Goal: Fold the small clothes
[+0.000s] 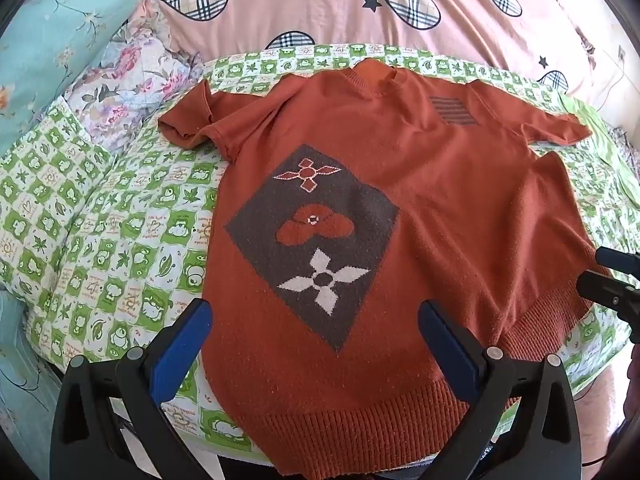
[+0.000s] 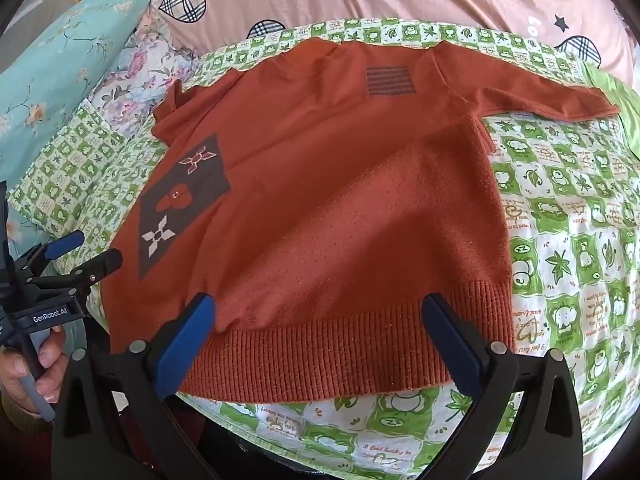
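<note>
An orange knitted short-sleeve sweater [image 1: 420,184] lies spread flat, front up, on a green-and-white checked sheet [image 1: 120,208]. It has a grey diamond patch with flowers [image 1: 316,236] and a striped chest patch [image 1: 454,111]. Its ribbed hem [image 1: 344,428] is nearest me. My left gripper [image 1: 316,320] is open, hovering over the hem's left part, holding nothing. My right gripper [image 2: 316,312] is open over the sweater [image 2: 340,184] at the hem's right part [image 2: 328,364], holding nothing. The left gripper also shows at the left of the right wrist view [image 2: 84,248].
A pink quilt with checked hearts [image 1: 360,8] lies behind the sweater. A light-blue flowered pillow [image 1: 60,28] and a flowered cloth [image 1: 132,72] are at the back left. A plain green cloth [image 2: 624,112] is at the right edge. The bed's front edge is just below the hem.
</note>
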Tool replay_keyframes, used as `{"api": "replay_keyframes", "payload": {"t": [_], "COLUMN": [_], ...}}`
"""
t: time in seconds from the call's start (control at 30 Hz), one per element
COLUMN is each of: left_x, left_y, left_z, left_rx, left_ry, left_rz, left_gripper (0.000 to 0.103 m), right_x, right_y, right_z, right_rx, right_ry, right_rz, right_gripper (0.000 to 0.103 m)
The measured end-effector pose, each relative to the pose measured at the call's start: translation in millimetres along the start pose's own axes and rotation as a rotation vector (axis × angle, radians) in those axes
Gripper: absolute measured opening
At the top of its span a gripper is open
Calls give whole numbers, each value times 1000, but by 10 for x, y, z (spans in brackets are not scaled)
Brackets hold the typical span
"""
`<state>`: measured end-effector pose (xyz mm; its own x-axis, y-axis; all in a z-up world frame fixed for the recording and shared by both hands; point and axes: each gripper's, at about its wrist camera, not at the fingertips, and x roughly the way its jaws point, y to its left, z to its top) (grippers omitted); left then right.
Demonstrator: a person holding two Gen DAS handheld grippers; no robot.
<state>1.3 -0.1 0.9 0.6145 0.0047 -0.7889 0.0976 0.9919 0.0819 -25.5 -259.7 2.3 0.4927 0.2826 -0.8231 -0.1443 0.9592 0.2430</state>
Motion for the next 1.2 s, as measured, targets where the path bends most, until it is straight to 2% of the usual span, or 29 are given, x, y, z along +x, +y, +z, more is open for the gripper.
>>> {"api": "replay_keyframes", "payload": {"t": [0.23,0.27,0.5,1.2], "left_x": [41,40,43,-34], "left_y": [20,18,20,-59], "left_z": [11,11,-2,32], "left_rx": [-4,-5,-4,2], "left_ry": [-3,-3,-4,0], "left_rz": [-9,-9,-9,-21], "left_gripper": [103,103,103,103], "right_x": [-6,-17,-41,-53], "right_y": [60,-8,24,39], "right_z": [-23,9,-14,51], "right_rx": [2,-6,-4,-13], "right_ry": [0,-25,-58,-24], "right_rz": [2,9,17,16], "right_gripper": [103,103,103,103]}}
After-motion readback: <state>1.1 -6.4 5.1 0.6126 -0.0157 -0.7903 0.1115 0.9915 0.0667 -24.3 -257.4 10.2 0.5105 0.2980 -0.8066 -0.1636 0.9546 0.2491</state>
